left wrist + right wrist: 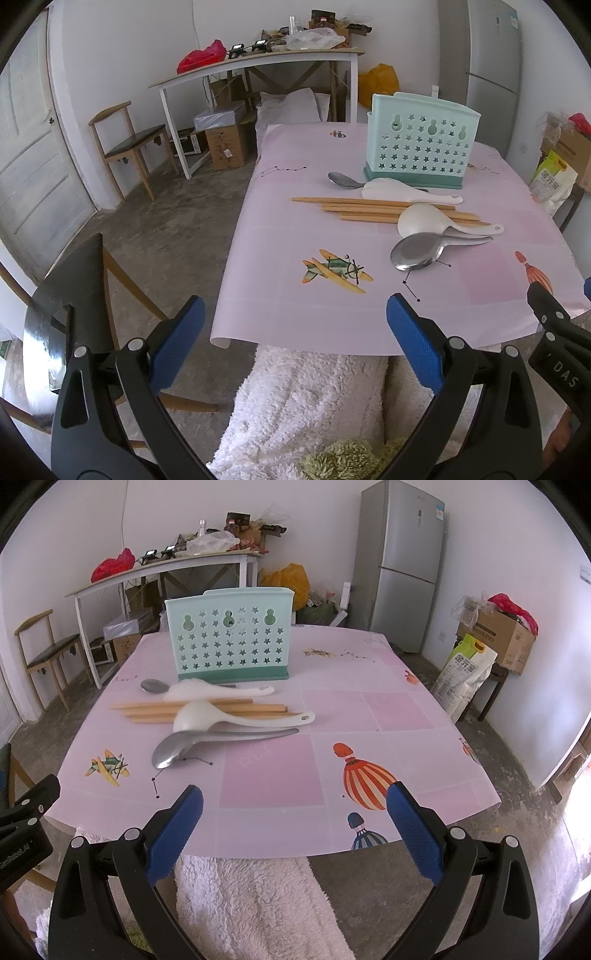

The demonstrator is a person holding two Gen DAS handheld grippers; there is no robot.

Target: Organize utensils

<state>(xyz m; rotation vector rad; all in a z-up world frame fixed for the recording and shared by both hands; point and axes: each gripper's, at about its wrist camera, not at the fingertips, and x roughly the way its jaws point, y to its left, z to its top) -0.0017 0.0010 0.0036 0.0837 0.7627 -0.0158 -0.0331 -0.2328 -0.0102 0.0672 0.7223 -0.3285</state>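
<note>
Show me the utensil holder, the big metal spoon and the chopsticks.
utensil holder (229, 642), right wrist view, perforated front wall.
big metal spoon (173, 751), right wrist view, bowl.
chopsticks (343, 201), left wrist view, bare shafts left of the white spoons.

Table (369, 716), pink cloth; holder (229, 635); spoons (221, 738); chopsticks (147, 710)

left gripper (295, 332) jaws wide (empty) | right gripper (295, 816) jaws wide, level alongside

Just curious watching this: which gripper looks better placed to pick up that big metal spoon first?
Probably the left gripper: the large metal spoon lies just ahead of its open jaws. From the right gripper, also open, the spoon's bowl sits off to the left.
</note>
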